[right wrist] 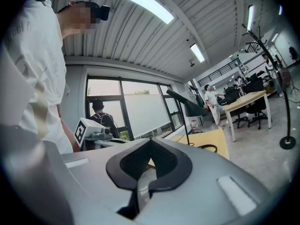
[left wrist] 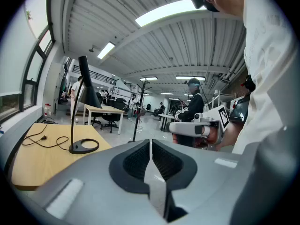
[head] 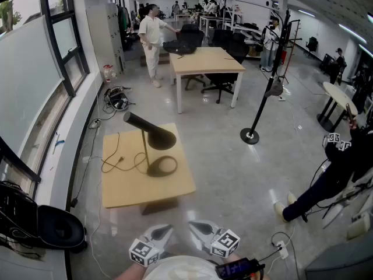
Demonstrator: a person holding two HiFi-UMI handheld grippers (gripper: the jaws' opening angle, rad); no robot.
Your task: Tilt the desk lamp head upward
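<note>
A black desk lamp stands on a small wooden table. Its cone head slopes down to the right over a ring base. Both grippers hang close to my body, short of the table's near edge and apart from the lamp. The left gripper and the right gripper are shut and hold nothing. In the left gripper view the left gripper points past the lamp, and the right gripper shows beside it. In the right gripper view the right gripper points toward the lamp's head.
The lamp's cable loops across the table's left half. Behind stands a larger desk with office chairs. A black pole stand is at the right, with a person near it. A black chair sits at the lower left by the window wall.
</note>
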